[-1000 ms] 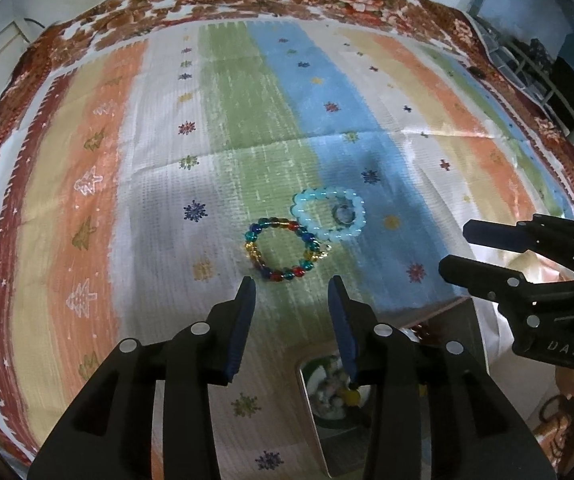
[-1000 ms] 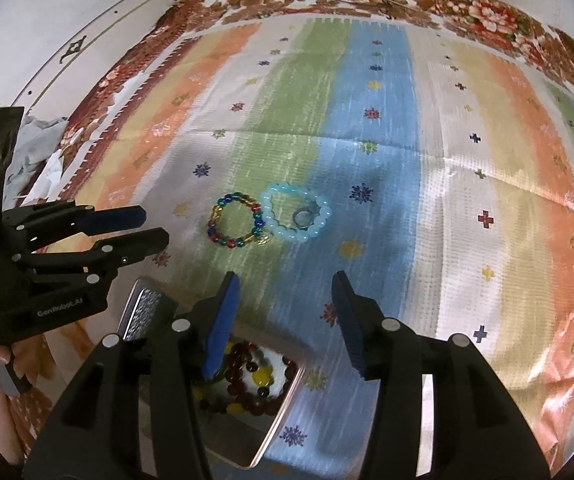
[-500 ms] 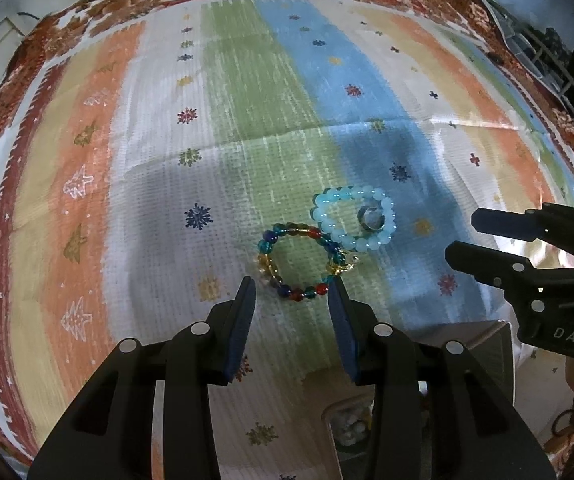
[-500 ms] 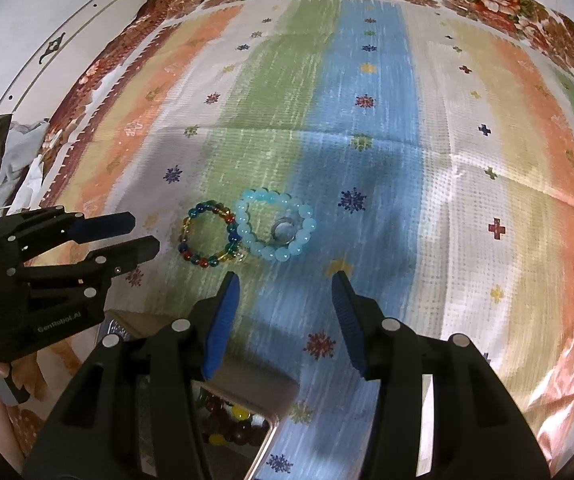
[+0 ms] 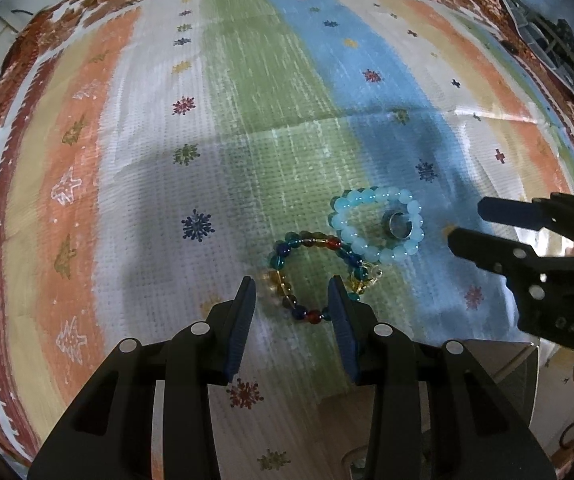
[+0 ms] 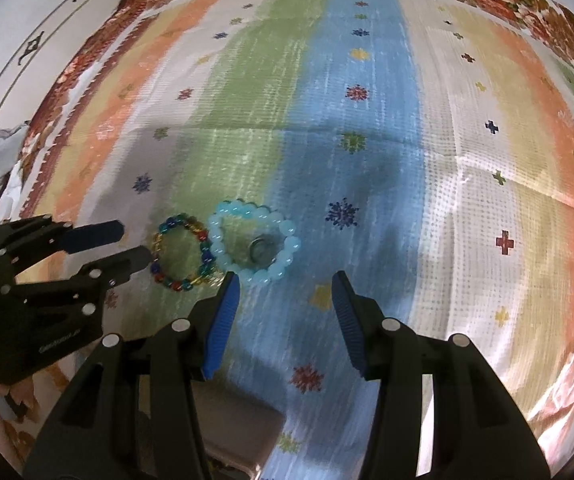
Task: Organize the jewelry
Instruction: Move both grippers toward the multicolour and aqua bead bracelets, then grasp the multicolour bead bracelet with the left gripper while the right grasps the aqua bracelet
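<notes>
Covering the surface, striped cloth [image 5: 247, 100] with floral border, white wall [image 6: 27, 8], left gripper [image 5: 291, 292] and right gripper [image 6: 285, 288] both apart

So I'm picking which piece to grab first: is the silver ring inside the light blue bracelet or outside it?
Inside. The silver ring lies within the loop of the light blue bracelet, near its right side.

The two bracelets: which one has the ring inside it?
The light blue bracelet; the metal ring lies within its loop. The multicoloured bracelet encloses only cloth.
</notes>
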The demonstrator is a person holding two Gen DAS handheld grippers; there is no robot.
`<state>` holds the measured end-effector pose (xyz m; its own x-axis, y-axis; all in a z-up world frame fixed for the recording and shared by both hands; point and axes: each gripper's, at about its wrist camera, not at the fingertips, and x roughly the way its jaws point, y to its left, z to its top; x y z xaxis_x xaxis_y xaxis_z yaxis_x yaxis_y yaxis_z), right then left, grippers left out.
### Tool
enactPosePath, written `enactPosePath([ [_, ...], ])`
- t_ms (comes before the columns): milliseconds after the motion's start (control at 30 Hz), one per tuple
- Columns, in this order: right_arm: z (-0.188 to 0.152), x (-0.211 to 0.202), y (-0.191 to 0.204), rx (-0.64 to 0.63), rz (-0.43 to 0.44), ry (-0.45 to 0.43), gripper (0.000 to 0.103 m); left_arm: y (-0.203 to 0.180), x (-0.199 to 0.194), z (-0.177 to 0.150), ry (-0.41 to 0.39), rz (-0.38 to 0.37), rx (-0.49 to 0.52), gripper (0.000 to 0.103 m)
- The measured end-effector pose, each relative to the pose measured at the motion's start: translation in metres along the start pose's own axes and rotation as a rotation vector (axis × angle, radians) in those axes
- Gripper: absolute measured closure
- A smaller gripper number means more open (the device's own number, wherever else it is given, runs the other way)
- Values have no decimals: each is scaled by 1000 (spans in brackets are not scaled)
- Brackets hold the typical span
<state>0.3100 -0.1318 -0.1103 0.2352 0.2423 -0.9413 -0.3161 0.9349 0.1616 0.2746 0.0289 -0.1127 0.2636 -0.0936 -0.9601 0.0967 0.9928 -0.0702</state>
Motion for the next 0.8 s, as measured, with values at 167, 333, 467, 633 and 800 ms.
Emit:
enactPosePath([
  [167, 9, 11, -2, 2, -23, 13, 54, 3, 6, 5, 14, 12, 1, 66],
  [333, 13, 22, 0, -15, -31, 36, 54, 2, 9, 8, 21, 15, 11, 66],
  [467, 15, 27, 1, -27, -46, 40, 54, 5, 15, 10, 33, 23, 9, 66],
  [633, 19, 34, 3, -35, -69, 46, 54, 4, 19, 9, 44, 25, 15, 66],
  [800, 21, 48, 3, -43, -94, 63, 54, 5, 25, 8, 57, 37, 17, 66],
])
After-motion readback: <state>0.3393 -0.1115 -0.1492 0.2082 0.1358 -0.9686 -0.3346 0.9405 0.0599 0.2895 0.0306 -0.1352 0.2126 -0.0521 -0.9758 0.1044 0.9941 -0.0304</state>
